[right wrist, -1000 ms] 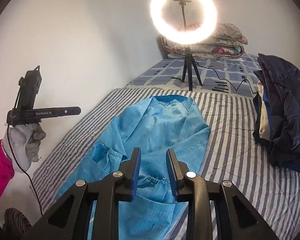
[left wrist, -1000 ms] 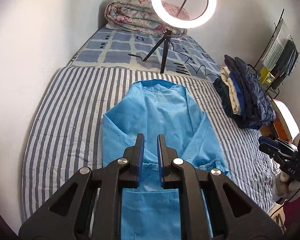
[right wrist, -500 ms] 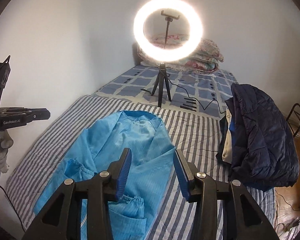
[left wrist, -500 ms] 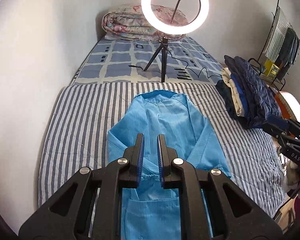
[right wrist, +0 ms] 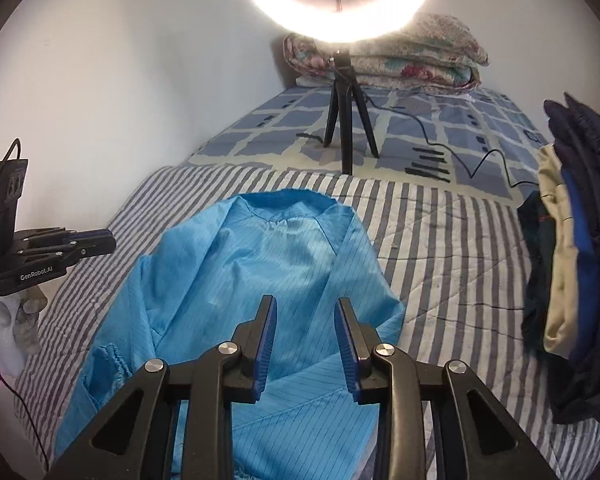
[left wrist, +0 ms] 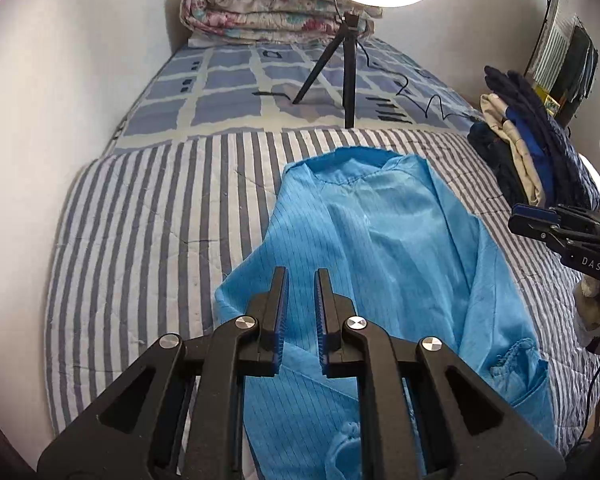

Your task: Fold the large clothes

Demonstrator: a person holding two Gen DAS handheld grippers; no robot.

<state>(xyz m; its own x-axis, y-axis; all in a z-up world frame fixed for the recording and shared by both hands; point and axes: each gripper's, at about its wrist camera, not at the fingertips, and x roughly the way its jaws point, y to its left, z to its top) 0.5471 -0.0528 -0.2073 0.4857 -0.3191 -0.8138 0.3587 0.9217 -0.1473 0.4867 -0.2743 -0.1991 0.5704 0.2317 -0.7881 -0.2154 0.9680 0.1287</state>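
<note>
A light blue coat [left wrist: 384,264] lies on the striped bed, collar toward the far end, both sleeves folded in over the body; it also shows in the right wrist view [right wrist: 252,280]. My left gripper [left wrist: 301,276] hovers above its near left part, jaws a narrow gap apart and empty. My right gripper [right wrist: 306,304] hovers above its near right part, jaws wider apart and empty. Each gripper shows in the other's view: the right gripper [left wrist: 556,228] at the bed's right edge, the left gripper [right wrist: 60,246] at its left edge.
A ring light on a black tripod [left wrist: 346,64] stands on the bed beyond the collar, its cable trailing right. A folded floral quilt [left wrist: 268,12] lies at the far end. A pile of dark and cream clothes [right wrist: 576,264] sits at the bed's right side. A wall runs along the left.
Both grippers have come lower and closer over the coat. The right gripper's jaws have narrowed a little since half a second ago. The coat has not moved.
</note>
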